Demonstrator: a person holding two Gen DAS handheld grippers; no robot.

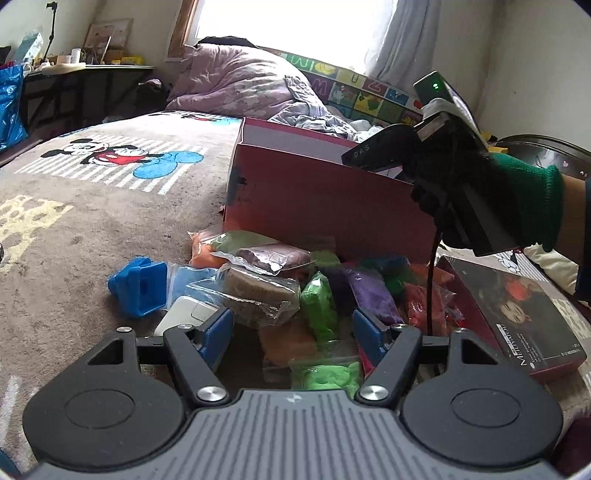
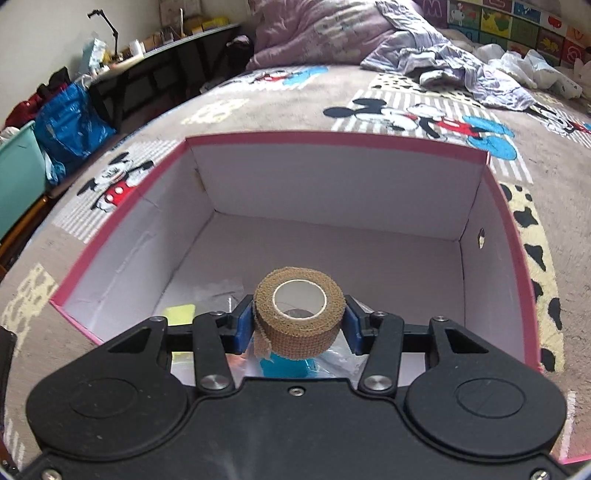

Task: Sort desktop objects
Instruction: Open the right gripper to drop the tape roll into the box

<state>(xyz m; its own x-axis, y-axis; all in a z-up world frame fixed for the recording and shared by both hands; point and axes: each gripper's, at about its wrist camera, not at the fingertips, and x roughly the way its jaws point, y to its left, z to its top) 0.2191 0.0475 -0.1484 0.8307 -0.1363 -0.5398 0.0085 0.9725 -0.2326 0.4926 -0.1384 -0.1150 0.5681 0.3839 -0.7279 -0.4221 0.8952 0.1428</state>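
Right gripper pinches the brown bandage roll above the pink box, so lower w/ care, then release (left gripper spread over bags).

A bed is covered by a grey-brown blanket printed with cartoon mice in red shorts. A crumpled lilac duvet is heaped at the far end, below a bright window with a pale curtain at its right. A colourful alphabet mat stands behind the bedding. At the left, a dark desk holds clutter, and a shiny blue bag sits beside it.
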